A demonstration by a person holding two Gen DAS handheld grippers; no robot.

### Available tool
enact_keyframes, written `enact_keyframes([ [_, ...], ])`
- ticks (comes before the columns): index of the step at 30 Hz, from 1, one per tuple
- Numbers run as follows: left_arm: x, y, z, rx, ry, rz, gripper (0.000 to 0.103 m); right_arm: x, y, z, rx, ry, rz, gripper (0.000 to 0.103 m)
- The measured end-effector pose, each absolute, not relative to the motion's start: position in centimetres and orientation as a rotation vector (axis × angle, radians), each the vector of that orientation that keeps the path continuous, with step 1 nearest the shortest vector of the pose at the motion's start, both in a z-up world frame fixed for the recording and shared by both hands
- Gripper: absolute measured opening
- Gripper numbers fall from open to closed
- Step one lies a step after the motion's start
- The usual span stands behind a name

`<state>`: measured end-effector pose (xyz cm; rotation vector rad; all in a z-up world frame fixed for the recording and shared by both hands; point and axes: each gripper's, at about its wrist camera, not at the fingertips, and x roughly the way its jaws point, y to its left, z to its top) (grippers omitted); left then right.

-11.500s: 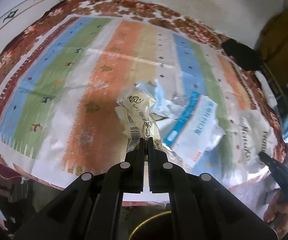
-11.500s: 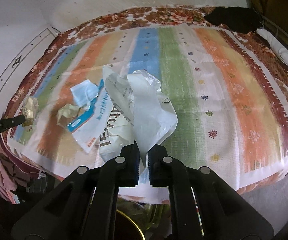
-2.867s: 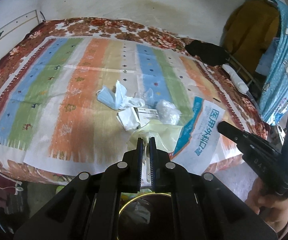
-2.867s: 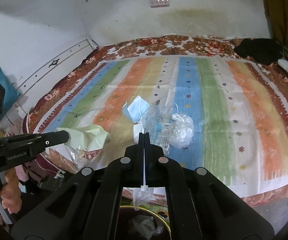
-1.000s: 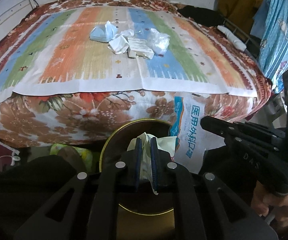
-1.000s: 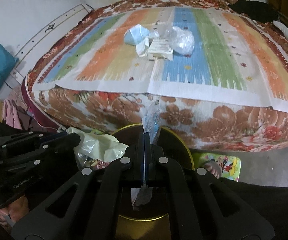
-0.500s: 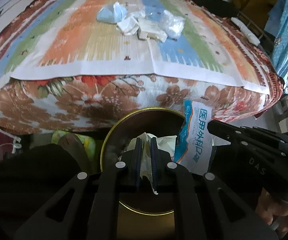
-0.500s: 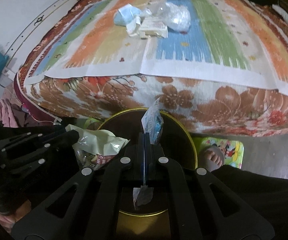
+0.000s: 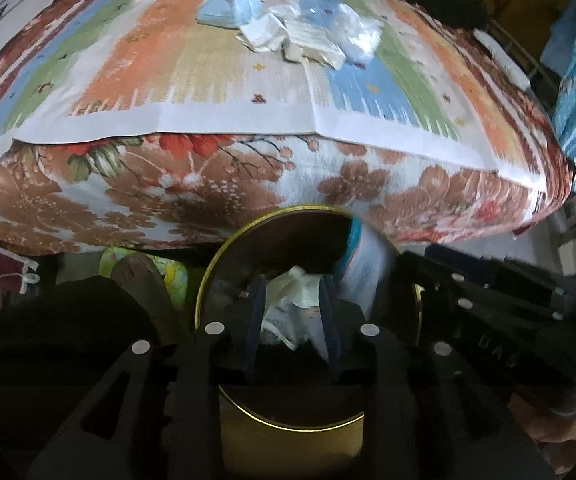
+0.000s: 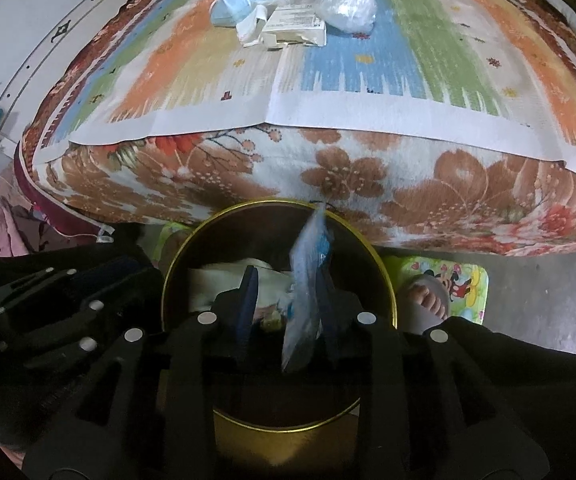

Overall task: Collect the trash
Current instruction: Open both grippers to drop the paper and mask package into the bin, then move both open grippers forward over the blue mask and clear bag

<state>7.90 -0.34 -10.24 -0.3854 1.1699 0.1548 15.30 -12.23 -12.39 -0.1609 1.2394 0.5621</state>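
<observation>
My left gripper (image 9: 291, 285) hangs over a dark round bin with a gold rim (image 9: 244, 234). Its jaws are opening, and a crumpled pale bag (image 9: 293, 300) lies loose between them. Beside it, a blue-and-white packet (image 9: 361, 264) blurs against the bin's right rim. My right gripper (image 10: 286, 276) is over the same bin (image 10: 192, 240), its jaws also opening. A clear wrapper with blue print (image 10: 307, 280) hangs against its right finger, with no pad pressing on it. More trash lies on the bed: a blue mask (image 10: 232, 4), a flat box (image 10: 293, 26) and a clear plastic bag (image 10: 347, 6).
The bed's flowered edge (image 10: 327, 168) overhangs the bin's far side, under a striped cloth (image 10: 216, 68). A person's bare foot (image 10: 427, 300) rests on a colourful mat (image 10: 459, 276) right of the bin. The other foot (image 9: 140, 280) is to its left. Dark-clothed legs flank the bin.
Both grippers have sunk closer to the bin and parted their jaws. The pale bag and the clear wrapper are let go, and the blue-and-white packet has dropped toward the bin.
</observation>
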Motion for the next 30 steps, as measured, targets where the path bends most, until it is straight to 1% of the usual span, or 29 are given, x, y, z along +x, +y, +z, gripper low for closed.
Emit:
enact_keyframes([
  [2, 7.8, 0.0, -9.9, -0.391, 1.154, 0.171, 0.029, 15.4, -12.4, -12.3, -0.153, 1.238, 0.56, 0.03],
  [4, 7.7, 0.0, -9.6, -0.385, 1.143, 0.177, 0.03, 15.4, -12.4, -12.2, -0.147, 1.233, 0.563, 0.033],
  [11, 7.5, 0.2, -8.4, -0.372, 1.102, 0.183, 0.037, 16.1, -13.5, -11.1, -0.058, 1.209, 0.552, 0.036],
  [13, 7.4, 0.3, -7.9, -0.368, 1.086, 0.182, 0.038, 16.1, -13.6, -10.6, -0.064, 1.191, 0.549, 0.041],
  [15, 7.4, 0.3, -7.3, -0.363, 1.072, 0.173, 0.042, 16.1, -13.7, -10.2, -0.066, 1.172, 0.547, 0.043],
  [17, 7.4, 0.7, -6.3, -0.366, 1.046, 0.168, 0.048, 16.2, -13.7, -9.7, -0.072, 1.148, 0.539, 0.044],
  [21, 7.6, 1.5, -5.0, -0.36, 1.014, 0.176, 0.054, 16.4, -13.4, -8.5, -0.1, 1.089, 0.527, 0.046],
  [22, 7.7, 1.5, -4.8, -0.357, 1.011, 0.175, 0.057, 16.4, -13.5, -8.3, -0.104, 1.075, 0.524, 0.048],
  [24, 7.9, 1.5, -4.3, -0.344, 1.003, 0.172, 0.058, 16.5, -13.5, -7.7, -0.109, 1.05, 0.525, 0.05],
  [27, 8.1, 1.7, -3.2, -0.312, 0.979, 0.171, 0.063, 16.6, -13.4, -6.7, -0.138, 0.998, 0.511, 0.053],
  [28, 8.3, 1.9, -2.6, -0.302, 0.965, 0.171, 0.066, 16.7, -13.4, -6.4, -0.143, 0.989, 0.512, 0.056],
  [30, 8.3, 2.3, -1.5, -0.291, 0.94, 0.169, 0.071, 17.2, -13.5, -5.9, -0.14, 0.978, 0.515, 0.057],
])
